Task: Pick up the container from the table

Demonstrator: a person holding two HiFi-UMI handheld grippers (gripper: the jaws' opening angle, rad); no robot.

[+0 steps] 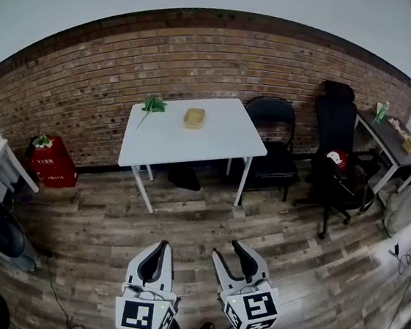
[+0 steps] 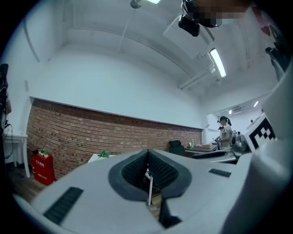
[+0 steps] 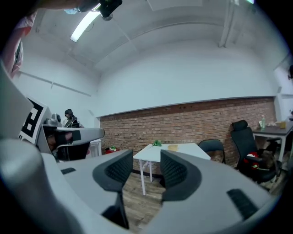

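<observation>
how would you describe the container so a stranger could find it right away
Against the brick wall stands a white table. Two things lie on its far half: a leafy green sprig at the left and the container near the middle. The container is the small, squarish, tan one.

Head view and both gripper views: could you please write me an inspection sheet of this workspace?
Surface: white table before a brick wall.
Job's things: tan container on the table near its far edge, untouched.
Clutter: green sprig at the table's far left corner, apart from the container.
Grippers: left gripper jaws together, empty; right gripper jaws apart, empty; both over the floor, short of the table.
Cables: loose cables on the floor at right and lower left.
Surroundings: folding chair and office chair right of the table, red box left.
</observation>
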